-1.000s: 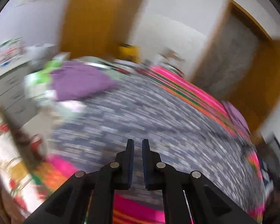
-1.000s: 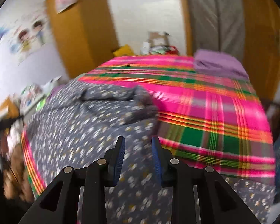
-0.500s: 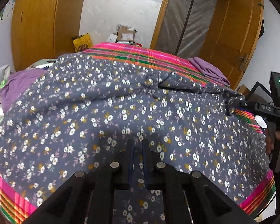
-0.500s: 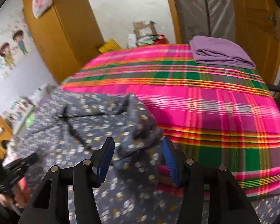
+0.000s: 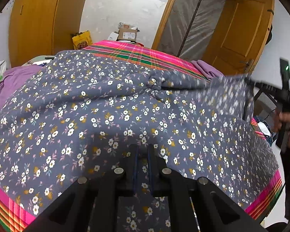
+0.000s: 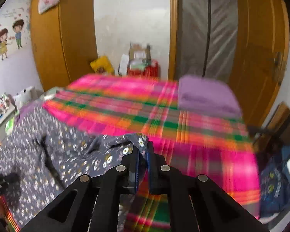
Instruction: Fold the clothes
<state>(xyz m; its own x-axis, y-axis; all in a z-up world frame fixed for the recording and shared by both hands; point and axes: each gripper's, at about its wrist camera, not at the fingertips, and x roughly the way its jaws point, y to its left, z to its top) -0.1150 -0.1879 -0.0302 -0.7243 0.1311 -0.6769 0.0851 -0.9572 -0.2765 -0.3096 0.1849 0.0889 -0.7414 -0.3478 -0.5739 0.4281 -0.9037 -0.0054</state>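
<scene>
Right, field notes. The flowered garment (image 5: 110, 116) lay spread over the near part of the plaid bedspread (image 6: 203, 135), its far edge rumpled. My right gripper (image 6: 142, 150) was closing on a bunched corner of that garment, cloth plainly pinched between the pads and lifted off the bed; the view was streaked with blur. My left gripper (image 5: 142, 154) sat low over the near hem with its fingers nearly together, a strip of cloth showing in the narrow gap. I could not tell whether they truly gripped it.

I judged the step to be the first fold, carrying the raised corner across. To do it well I needed the left side anchored firmly, the corner kept high enough to clear the wrinkles, and the pull kept even so the cloth would not drag. A folded purple cloth (image 6: 206, 94) lay well apart, at the far corner.
</scene>
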